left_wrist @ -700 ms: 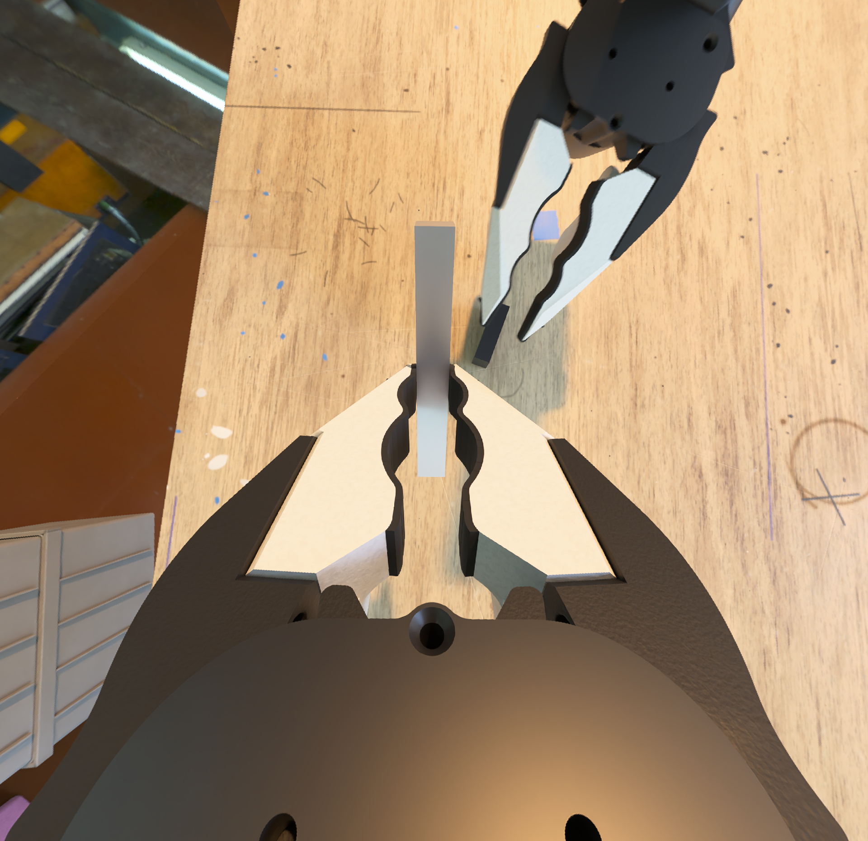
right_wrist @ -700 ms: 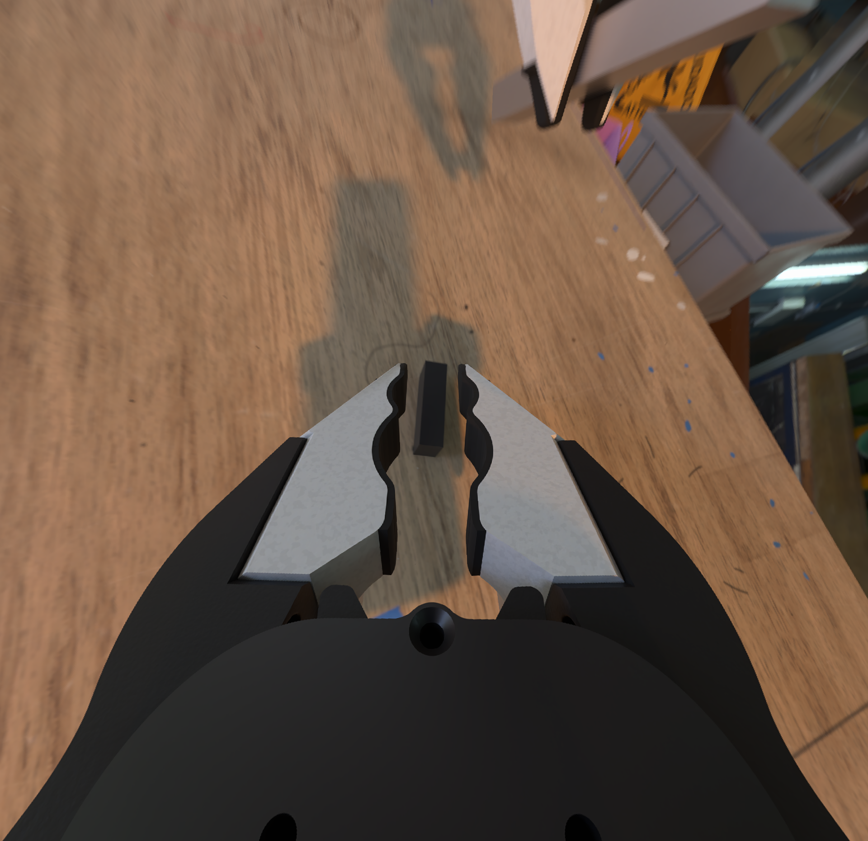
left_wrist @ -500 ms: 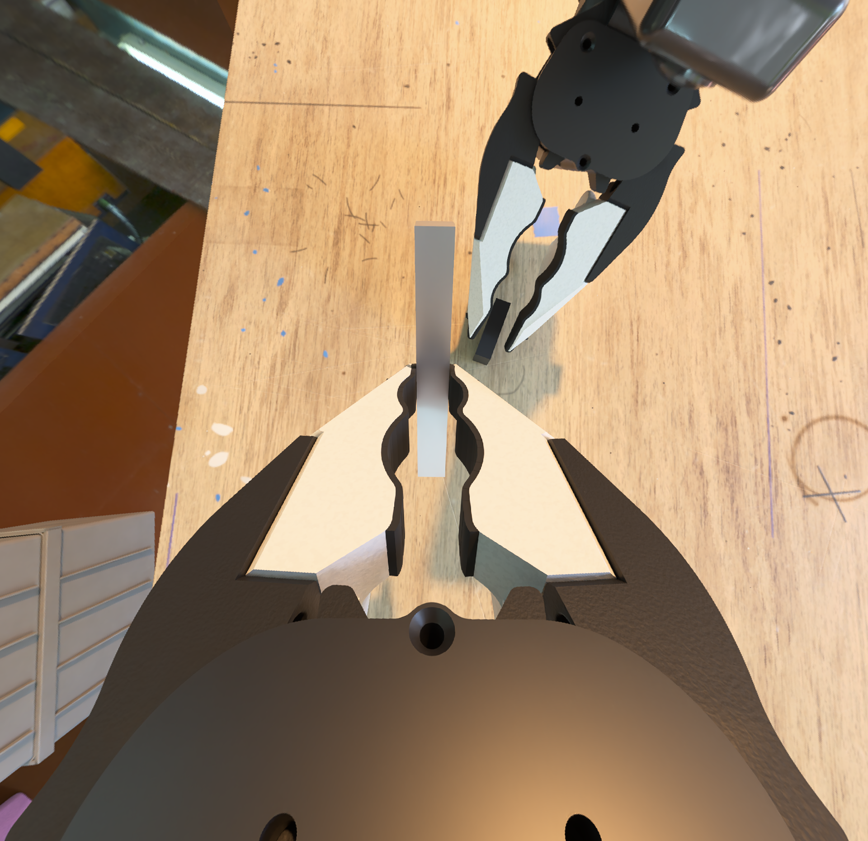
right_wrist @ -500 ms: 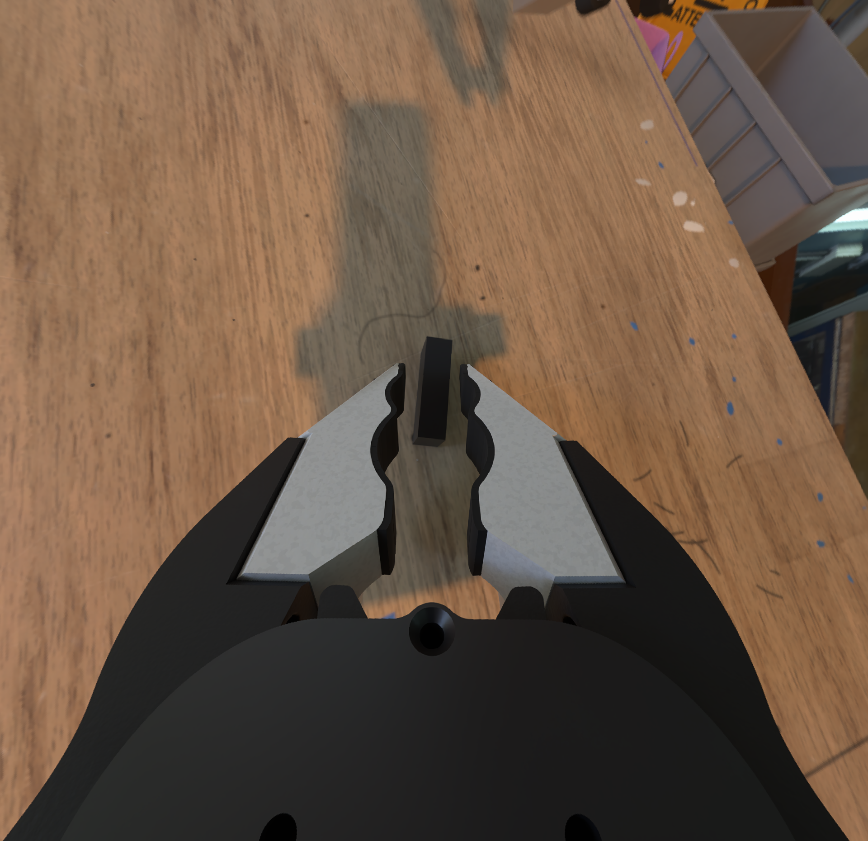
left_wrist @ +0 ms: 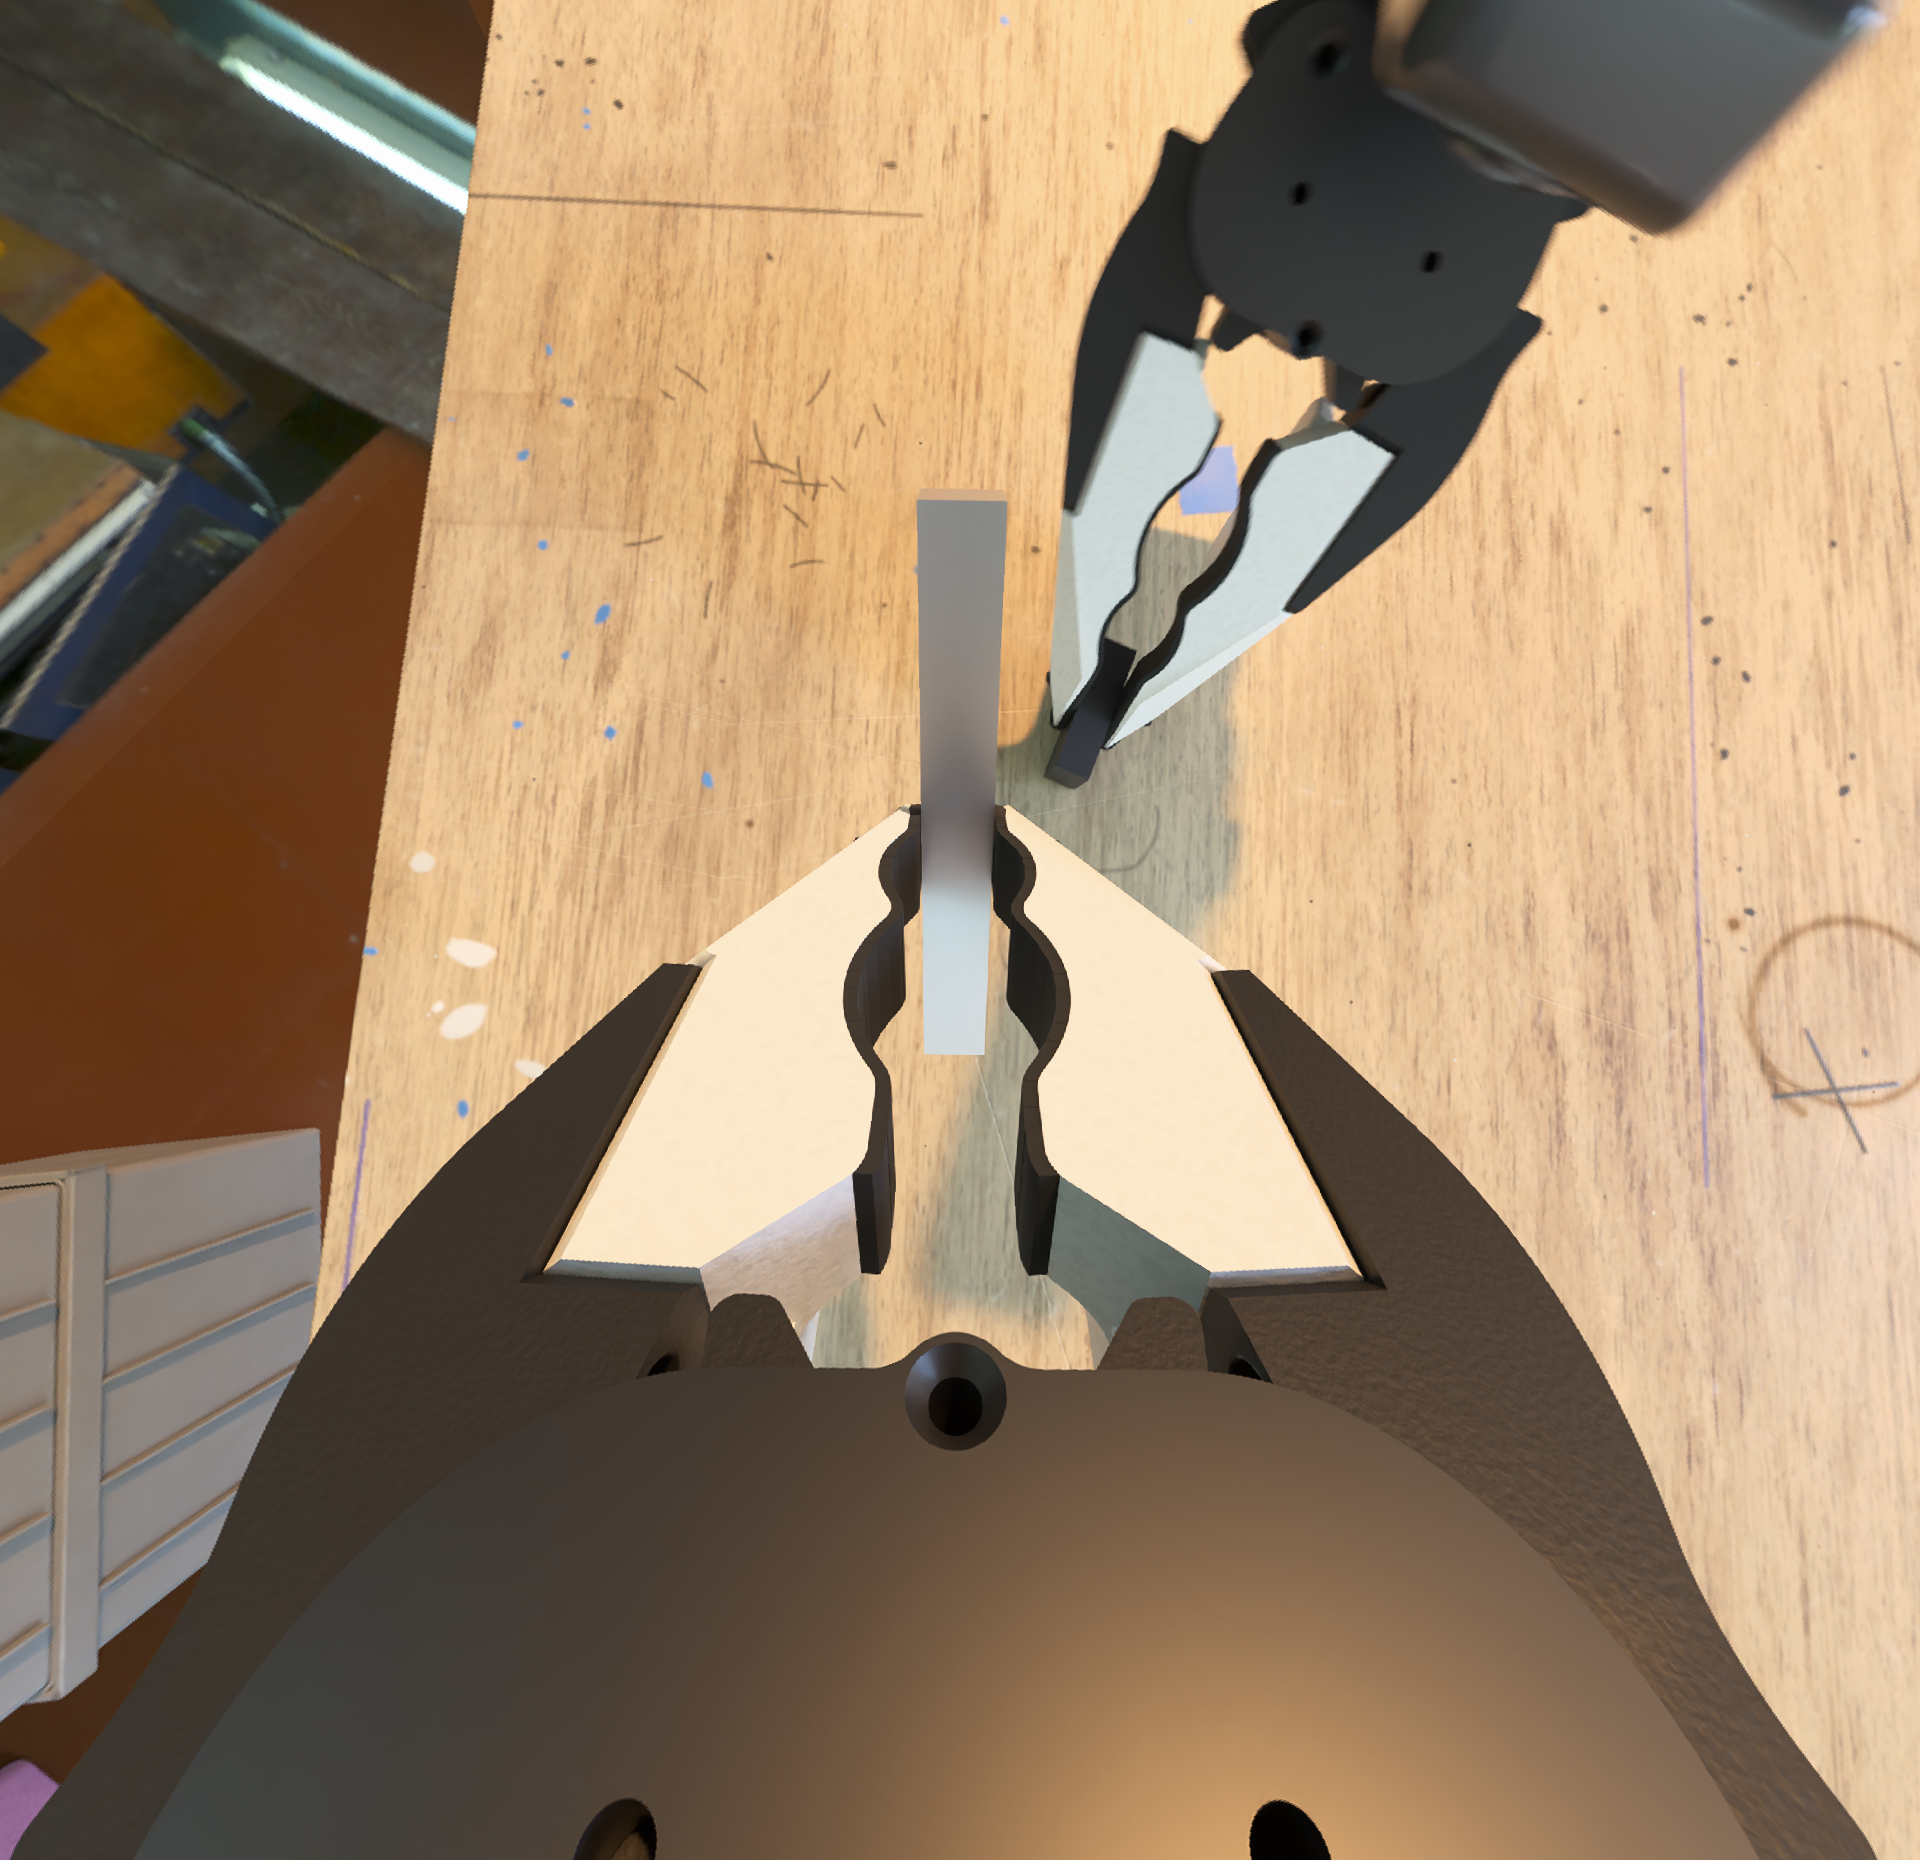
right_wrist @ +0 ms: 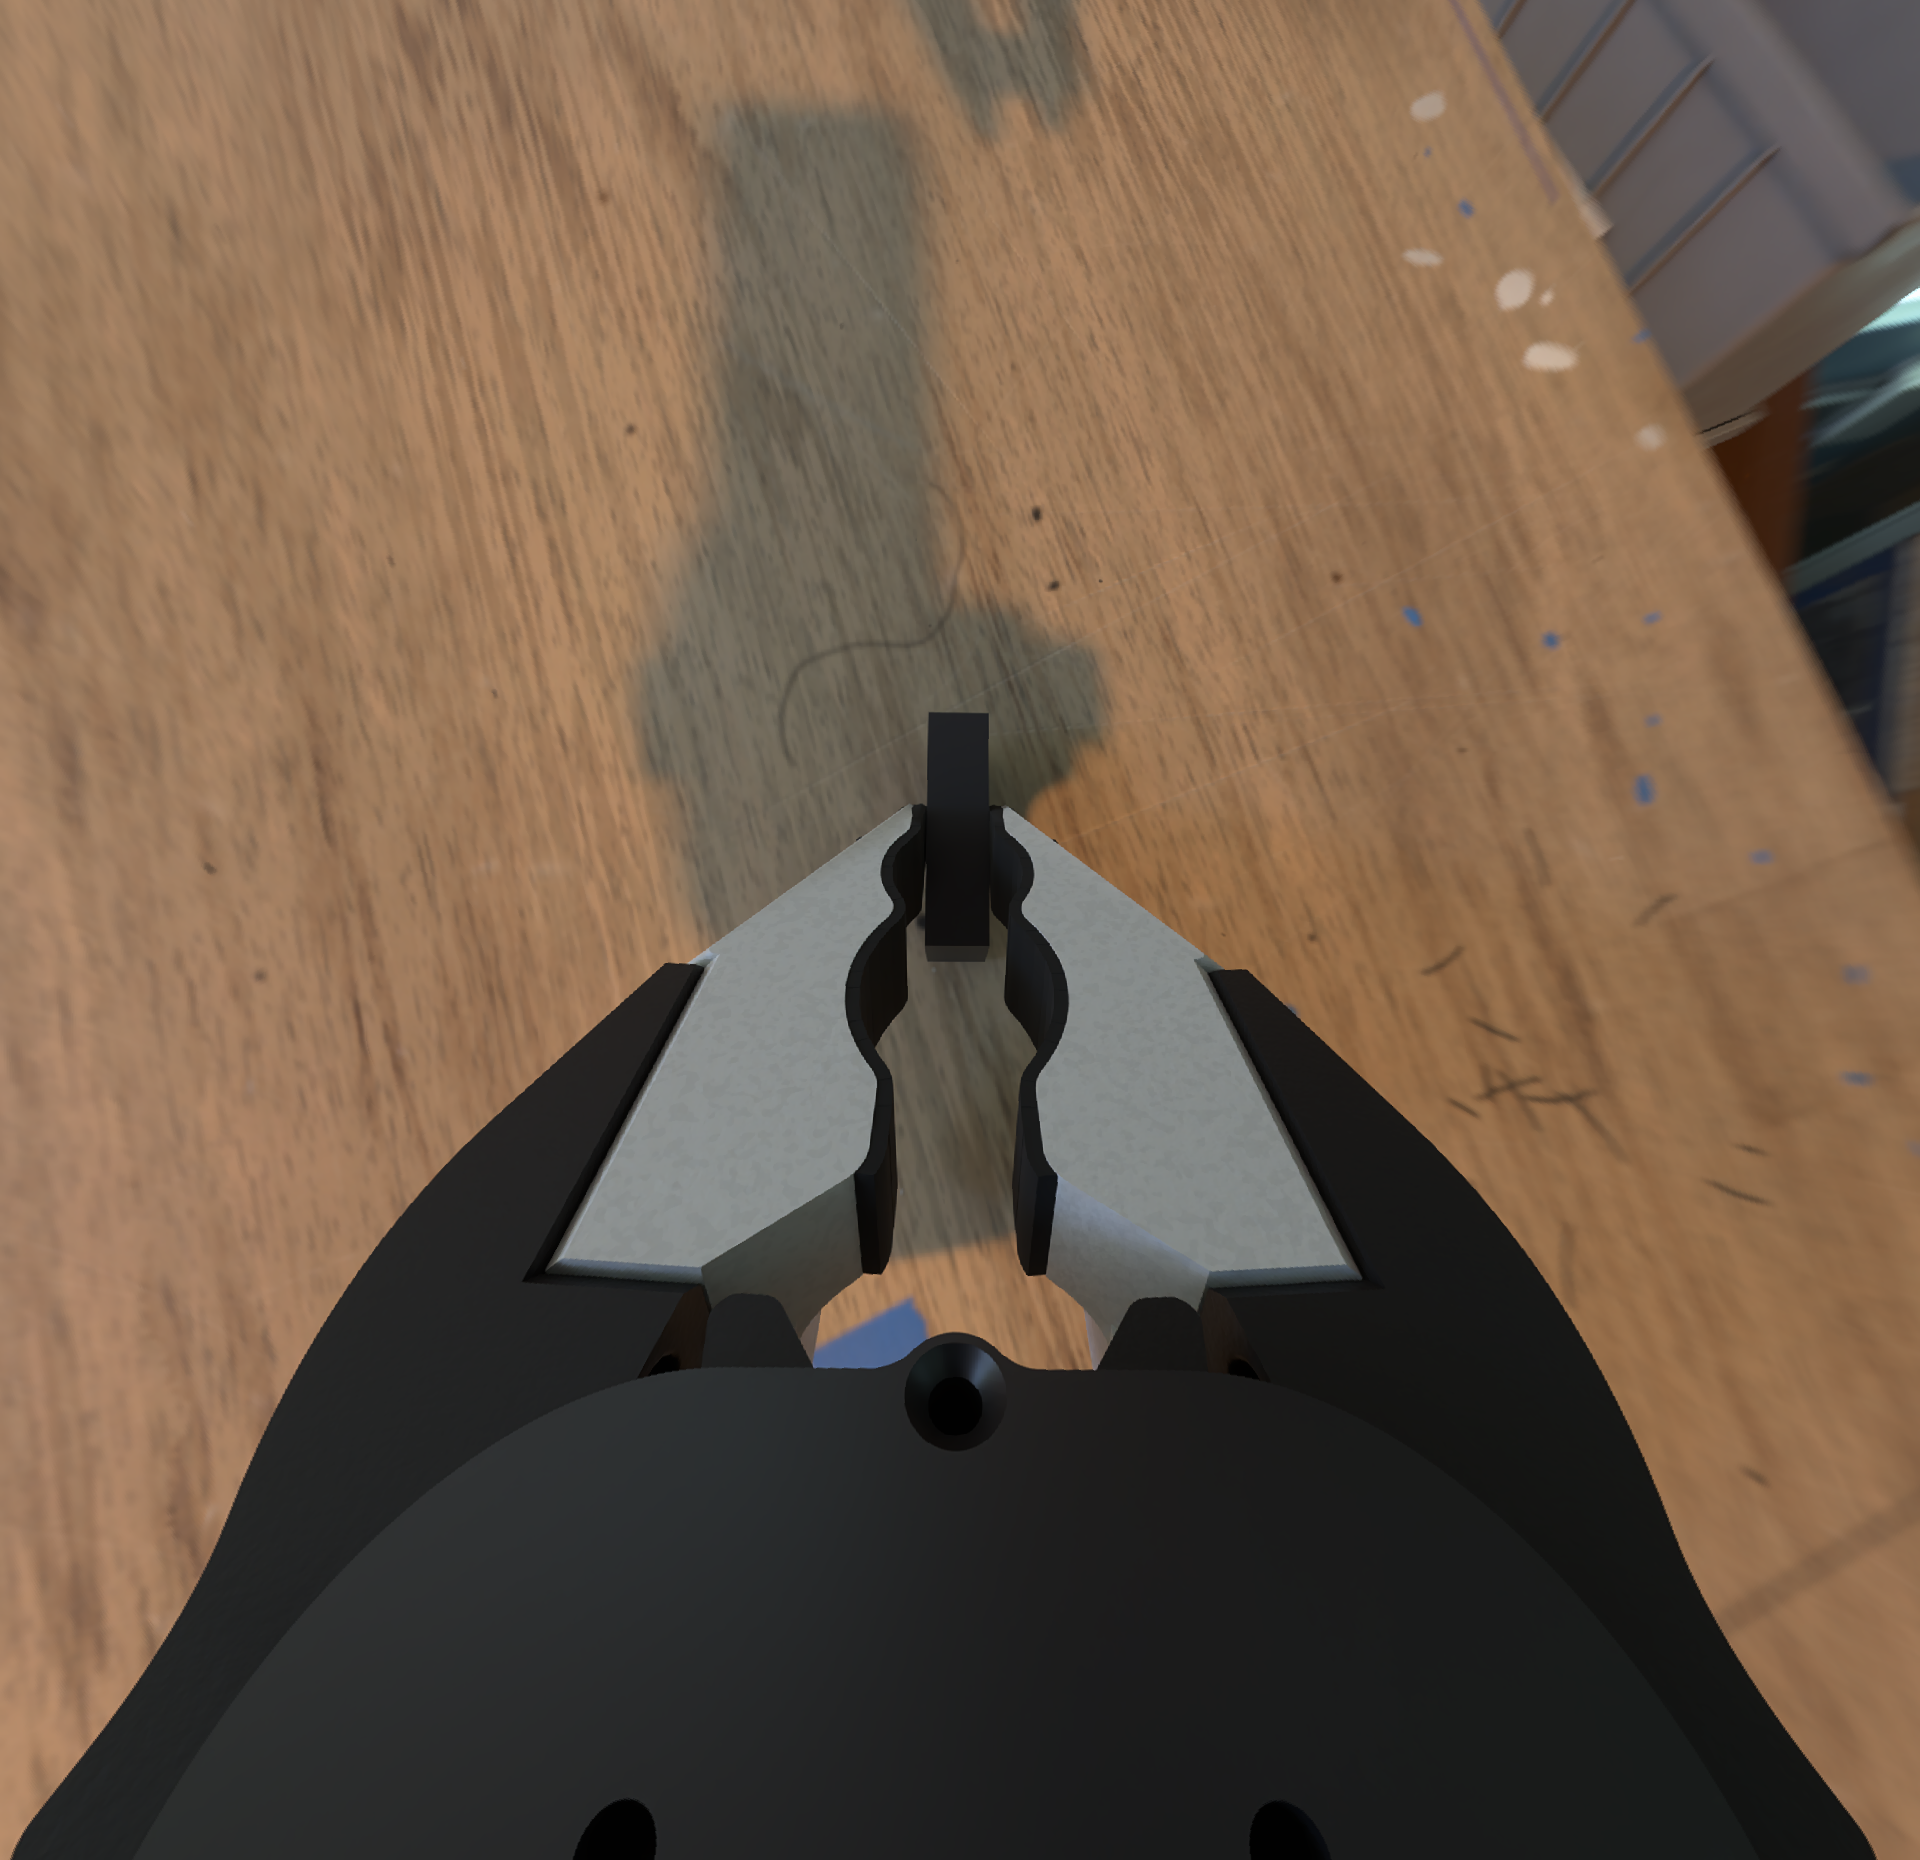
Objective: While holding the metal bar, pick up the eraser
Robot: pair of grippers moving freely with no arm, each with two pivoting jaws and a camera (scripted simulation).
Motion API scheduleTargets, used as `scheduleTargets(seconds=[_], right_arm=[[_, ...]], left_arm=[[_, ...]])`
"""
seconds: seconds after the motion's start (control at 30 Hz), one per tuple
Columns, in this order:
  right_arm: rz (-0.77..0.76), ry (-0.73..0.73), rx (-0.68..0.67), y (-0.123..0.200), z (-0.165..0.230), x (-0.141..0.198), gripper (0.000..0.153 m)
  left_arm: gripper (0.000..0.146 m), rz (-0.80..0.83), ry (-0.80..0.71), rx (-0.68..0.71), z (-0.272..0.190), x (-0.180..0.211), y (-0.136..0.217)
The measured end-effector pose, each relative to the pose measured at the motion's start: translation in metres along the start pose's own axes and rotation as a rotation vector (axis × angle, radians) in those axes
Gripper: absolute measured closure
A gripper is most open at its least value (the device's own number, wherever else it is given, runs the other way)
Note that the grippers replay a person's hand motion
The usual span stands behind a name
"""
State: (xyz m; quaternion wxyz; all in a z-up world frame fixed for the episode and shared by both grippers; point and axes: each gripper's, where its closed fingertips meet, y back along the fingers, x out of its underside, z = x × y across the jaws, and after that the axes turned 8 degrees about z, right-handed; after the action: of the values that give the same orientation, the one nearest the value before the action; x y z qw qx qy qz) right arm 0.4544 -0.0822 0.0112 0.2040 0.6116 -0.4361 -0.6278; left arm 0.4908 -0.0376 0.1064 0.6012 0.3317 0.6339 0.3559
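Rubber, by its look: the one small black block eraser (right_wrist: 956,834) should be light and grippy. Your right gripper (right_wrist: 956,823) pinches its middle, above the wooden worktop (right_wrist: 416,460). Your left gripper (left_wrist: 958,823) clamps the one flat grey metal bar (left_wrist: 961,667), stiff and slick, just left of the eraser.

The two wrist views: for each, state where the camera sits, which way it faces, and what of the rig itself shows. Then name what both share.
Left wrist view: sits on the left gripper, looking along its fingers down at the wooden bench; they clamp the metal bar.
Right wrist view: sits on the right gripper, facing the bench; its fingers pinch the black eraser.
Shared: bench, eraser, grey drawer unit.
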Motion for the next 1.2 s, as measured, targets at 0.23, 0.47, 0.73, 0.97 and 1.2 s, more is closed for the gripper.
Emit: scheduleTargets(seconds=[0.23, 0.47, 0.73, 0.97, 1.2], right_arm=[[-0.119, 0.324, 0.335, 0.040, 0.007, -0.006, 0.142], [-0.124, 0.115, 0.416, 0.083, -0.076, 0.056, 0.142], [-0.131, 0.020, 0.354, 0.088, -0.097, 0.095, 0.142], [-0.116, -0.093, 0.038, 0.077, -0.111, 0.088, 0.142], [0.018, -0.159, -0.185, 0.064, -0.140, 0.078, 0.142]], left_arm=[[0.134, -0.007, -0.017, 0.020, -0.005, -0.005, -0.004], [0.134, -0.024, 0.025, 0.084, -0.004, -0.010, -0.021], [0.134, -0.039, 0.041, 0.146, -0.006, -0.023, -0.053], [0.134, -0.039, 0.077, 0.197, -0.005, -0.025, -0.063], [0.134, -0.057, 0.092, 0.178, 0.000, -0.023, -0.060]])
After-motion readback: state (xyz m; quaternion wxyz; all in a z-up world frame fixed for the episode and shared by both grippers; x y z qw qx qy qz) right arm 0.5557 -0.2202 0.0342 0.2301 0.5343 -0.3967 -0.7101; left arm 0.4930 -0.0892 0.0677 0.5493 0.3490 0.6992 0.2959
